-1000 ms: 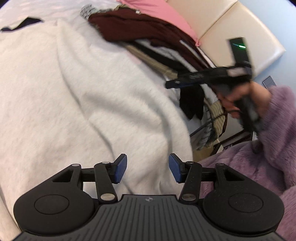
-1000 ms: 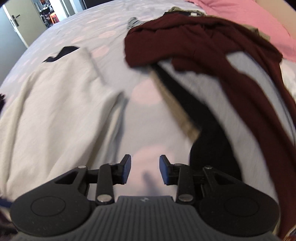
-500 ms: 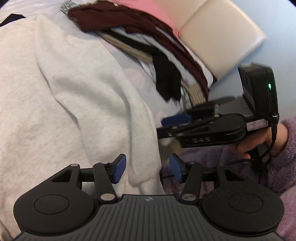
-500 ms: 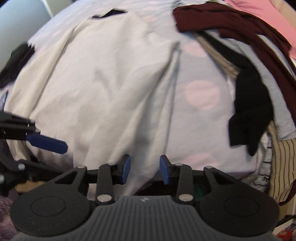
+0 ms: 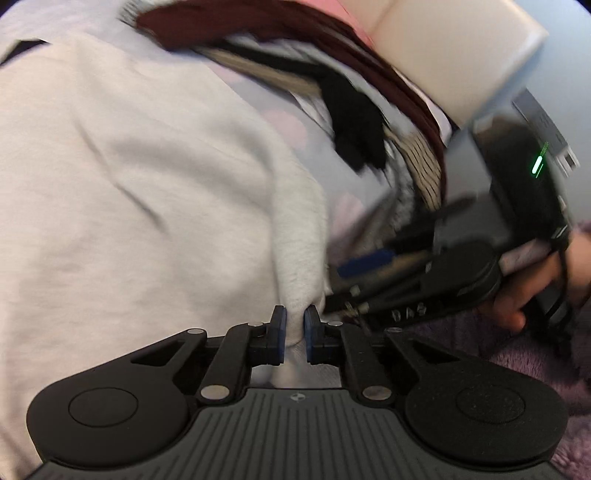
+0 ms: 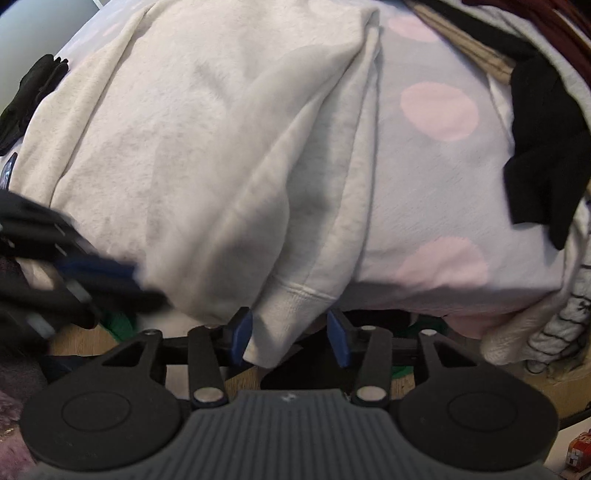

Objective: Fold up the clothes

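**A:** Where is the garment on the bed?

**B:** A cream sweatshirt (image 6: 207, 155) lies spread across a bed (image 6: 436, 206) covered in pale fabric with pink dots, its lower edge draped over the near side of the mattress.

**A:** And the left gripper?

**B:** The left gripper (image 5: 294, 330) has its jaws closing and pressed on a pinched fold of the sweatshirt's edge; the cream cloth bulges up between the blue pads (image 5: 280, 328).

**A:** The right one?

**B:** The right gripper (image 6: 290, 332) points steeply down at the hanging ribbed hem (image 6: 284, 314). Its jaws are opening and stand apart, the hem between them; it brushes the left-hand pad, with a clear gap to the other. In the left wrist view this gripper appears just beside the left one, blurred, held in a hand (image 5: 517, 306) with a fuzzy purple sleeve (image 5: 535, 369).

**A:** What else is on the bed?

**B:** To the right, a heap of other clothes: a maroon garment (image 5: 303, 29), a black piece (image 6: 543, 155), striped fabric (image 5: 424, 162). A dark item (image 6: 29, 92) sits off the sweatshirt's left side. A cream padded headboard (image 5: 443, 51) stands beyond.
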{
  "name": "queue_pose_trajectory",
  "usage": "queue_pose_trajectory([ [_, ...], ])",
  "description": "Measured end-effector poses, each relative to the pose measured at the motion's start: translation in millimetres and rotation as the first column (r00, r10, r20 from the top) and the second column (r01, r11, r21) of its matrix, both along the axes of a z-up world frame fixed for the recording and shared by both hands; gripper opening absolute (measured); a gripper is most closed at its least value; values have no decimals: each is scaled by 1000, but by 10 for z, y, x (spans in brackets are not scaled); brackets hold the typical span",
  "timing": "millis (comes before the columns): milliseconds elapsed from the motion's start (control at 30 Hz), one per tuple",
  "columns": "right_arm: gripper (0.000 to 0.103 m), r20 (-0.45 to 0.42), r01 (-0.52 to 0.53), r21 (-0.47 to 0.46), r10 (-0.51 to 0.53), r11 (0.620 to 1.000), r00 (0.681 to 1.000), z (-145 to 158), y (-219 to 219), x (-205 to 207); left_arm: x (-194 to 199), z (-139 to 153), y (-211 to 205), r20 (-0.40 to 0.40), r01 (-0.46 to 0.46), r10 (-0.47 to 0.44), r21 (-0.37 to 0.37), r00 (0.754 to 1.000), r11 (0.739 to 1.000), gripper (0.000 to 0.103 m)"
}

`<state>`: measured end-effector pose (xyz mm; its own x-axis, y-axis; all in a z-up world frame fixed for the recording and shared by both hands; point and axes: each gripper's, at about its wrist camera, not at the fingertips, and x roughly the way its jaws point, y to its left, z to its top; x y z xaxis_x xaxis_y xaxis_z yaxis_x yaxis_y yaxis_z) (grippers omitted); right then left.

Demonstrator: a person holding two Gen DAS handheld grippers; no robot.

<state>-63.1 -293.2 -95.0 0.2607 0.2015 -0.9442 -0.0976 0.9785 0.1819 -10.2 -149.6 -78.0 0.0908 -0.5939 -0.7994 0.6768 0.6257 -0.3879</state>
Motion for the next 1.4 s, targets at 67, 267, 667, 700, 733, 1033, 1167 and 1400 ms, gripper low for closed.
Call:
queue_pose_trajectory([
  [67, 19, -16, -1, 13, 1, 1000, 1000, -54, 4, 28, 56, 98, 133, 10, -53, 53, -34, 999, 998, 7],
  [267, 6, -44, 42, 75, -38, 996, 998, 172, -258, -15, 121, 401, 322, -9, -46, 45, -218, 999, 975, 7],
  [667, 24, -139, 75, -52, -82, 996, 987, -26, -485, -43, -358, 57, -278, -33, 228, -232, -101, 972, 968, 8],
  [700, 24, -112, 83, -49, -88, 995, 990, 41, -492, -66, -385, 69, -245, -28, 233, -237, -94, 971, 968, 9],
  [733, 24, -83, 92, -41, -95, 995, 992, 110, -503, -89, -406, 93, -195, -15, 229, -231, -83, 973, 970, 12],
  [1033, 25, 47, 49, 138, -56, 989, 997, 324, -426, -168, -135, -142, 253, -20, -45, 47, 91, 999, 995, 17],
  [1167, 47, 65, 21, 158, -32, 987, 997, 243, -344, -57, -125, -255, 257, -19, -58, 60, 108, 998, 993, 23],
  [1400, 10, 35, 53, 223, -62, 973, 997, 0, -355, 59, -87, -356, 184, -6, -58, 59, 57, 998, 997, 17],
])
